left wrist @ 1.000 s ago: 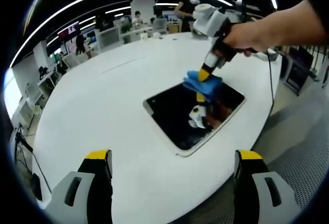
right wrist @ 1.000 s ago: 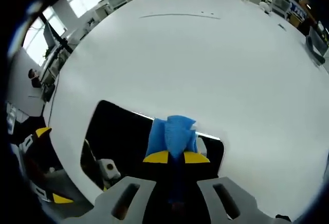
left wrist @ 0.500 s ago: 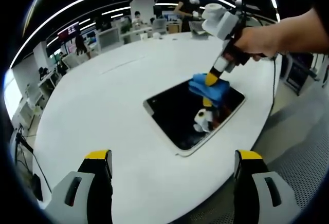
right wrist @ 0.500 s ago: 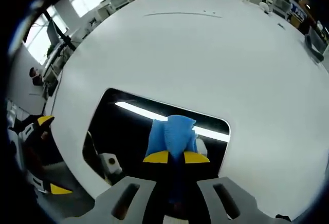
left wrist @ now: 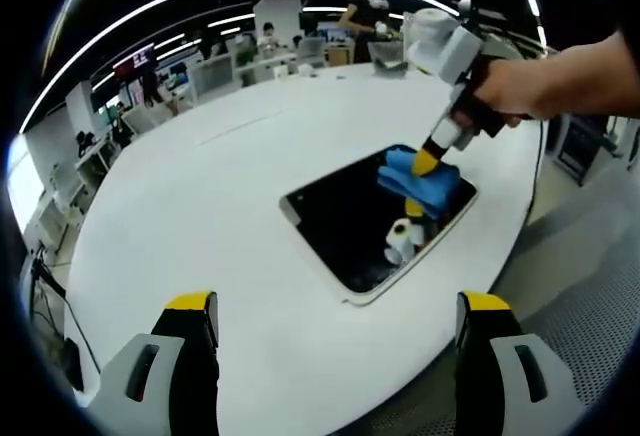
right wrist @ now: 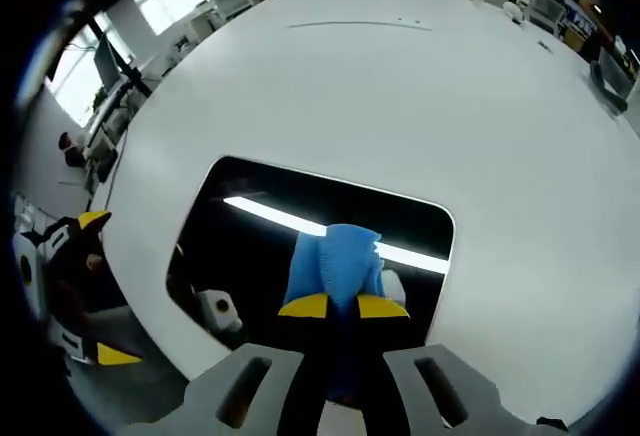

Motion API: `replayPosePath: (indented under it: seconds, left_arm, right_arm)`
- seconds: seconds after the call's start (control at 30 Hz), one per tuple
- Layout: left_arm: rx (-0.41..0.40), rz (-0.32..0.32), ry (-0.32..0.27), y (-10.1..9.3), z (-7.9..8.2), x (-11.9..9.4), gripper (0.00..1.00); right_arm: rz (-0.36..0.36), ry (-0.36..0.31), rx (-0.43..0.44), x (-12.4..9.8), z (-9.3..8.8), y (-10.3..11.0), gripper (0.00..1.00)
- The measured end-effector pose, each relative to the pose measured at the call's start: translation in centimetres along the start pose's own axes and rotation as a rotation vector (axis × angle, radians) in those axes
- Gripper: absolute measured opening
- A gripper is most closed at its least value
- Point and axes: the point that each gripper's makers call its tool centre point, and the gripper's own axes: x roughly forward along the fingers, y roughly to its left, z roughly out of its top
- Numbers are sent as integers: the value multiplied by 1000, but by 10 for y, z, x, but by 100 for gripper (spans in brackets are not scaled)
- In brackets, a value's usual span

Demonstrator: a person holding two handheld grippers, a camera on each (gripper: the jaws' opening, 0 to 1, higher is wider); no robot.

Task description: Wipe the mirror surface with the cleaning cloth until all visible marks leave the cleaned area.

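Observation:
A dark rectangular mirror [left wrist: 360,228] with a white frame lies flat on the round white table [left wrist: 200,216], near the table's right edge. My right gripper [left wrist: 428,162], held by a hand, presses a folded blue cloth [left wrist: 415,181] onto the mirror's far right part. In the right gripper view the mirror [right wrist: 260,246] reflects a ceiling light strip, and the blue cloth [right wrist: 335,261] sticks out from my right gripper [right wrist: 343,306], which is shut on it. My left gripper [left wrist: 340,306] stands open above the near table edge, apart from the mirror, with nothing between its fingers.
The white table [right wrist: 400,106] spreads wide and bare beyond the mirror. Its edge runs close past the mirror's right side, with grey floor [left wrist: 590,286] below. Desks and people stand in the office [left wrist: 250,46] behind. My left gripper [right wrist: 65,286] shows at the left of the right gripper view.
My right gripper has slid the blue cloth across the mirror, from its far edge toward its right side. The left gripper has stayed still.

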Motion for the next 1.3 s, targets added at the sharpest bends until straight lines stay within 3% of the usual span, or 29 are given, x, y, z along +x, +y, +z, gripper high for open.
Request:
replayPosePath:
  seconds: [0.8, 1.3]
  left_arm:
    - [4, -13, 7, -3, -1, 1, 99]
    - [7, -17, 8, -4, -2, 1, 99]
  right_arm:
    - [16, -7, -1, -7, -19, 9, 2]
    - [39, 7, -29, -15, -40, 18, 2]
